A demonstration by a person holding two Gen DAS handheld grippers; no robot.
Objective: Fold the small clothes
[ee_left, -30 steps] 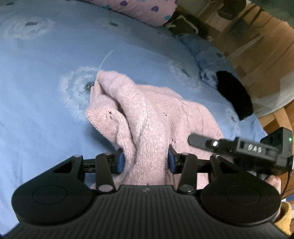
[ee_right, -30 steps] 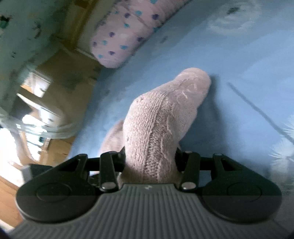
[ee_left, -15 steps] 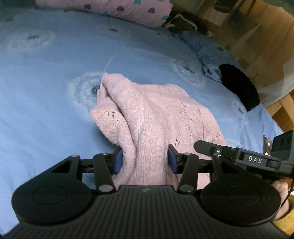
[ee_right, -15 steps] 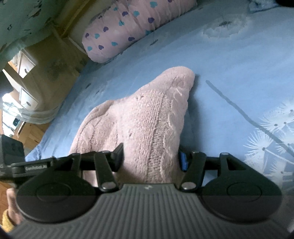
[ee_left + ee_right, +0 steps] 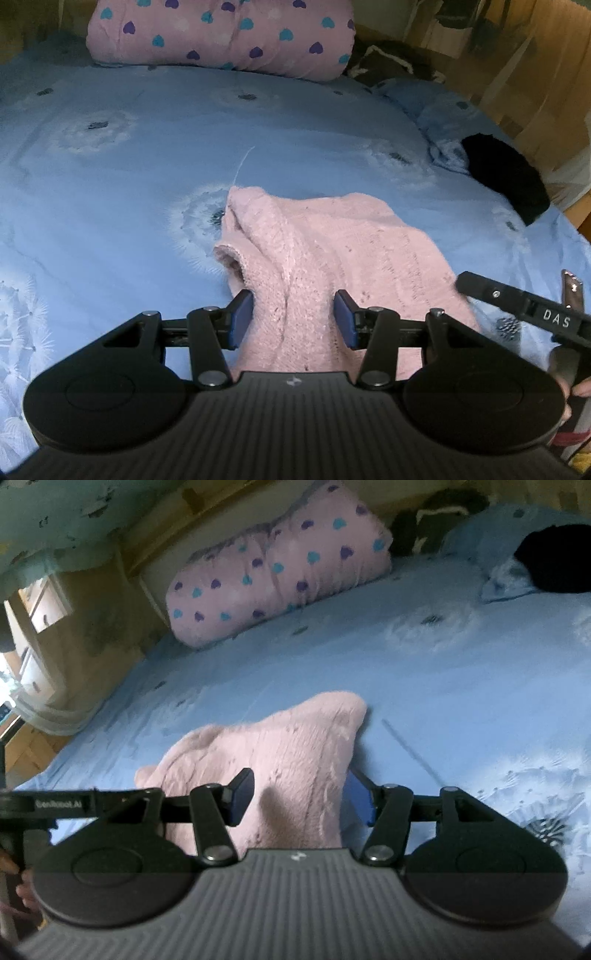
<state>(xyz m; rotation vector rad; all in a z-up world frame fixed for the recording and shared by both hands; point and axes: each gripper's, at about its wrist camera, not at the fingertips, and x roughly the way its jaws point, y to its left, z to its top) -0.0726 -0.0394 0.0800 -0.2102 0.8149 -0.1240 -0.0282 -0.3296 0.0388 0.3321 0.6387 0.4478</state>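
A small pink knitted sweater point(image 5: 332, 251) lies partly bunched on the blue bedsheet point(image 5: 129, 206). My left gripper point(image 5: 293, 317) has its blue pads wide apart with the sweater's near edge lying between them. In the right wrist view the sweater point(image 5: 280, 757) lies between the spread pads of my right gripper point(image 5: 301, 797). Both grippers are low, at the sweater's near edge. The right gripper's body shows at the right of the left wrist view point(image 5: 524, 302).
A pink pillow with heart spots point(image 5: 221, 37) lies at the head of the bed. A black garment point(image 5: 506, 173) lies at the bed's right side, beside a crumpled blue cloth point(image 5: 447, 155). Wooden floor and furniture lie beyond the bed's edge.
Both grippers opened and let go of the sweater. They lowered it, and it now lies flatter on the bed. Both views tilted up toward the pillow.
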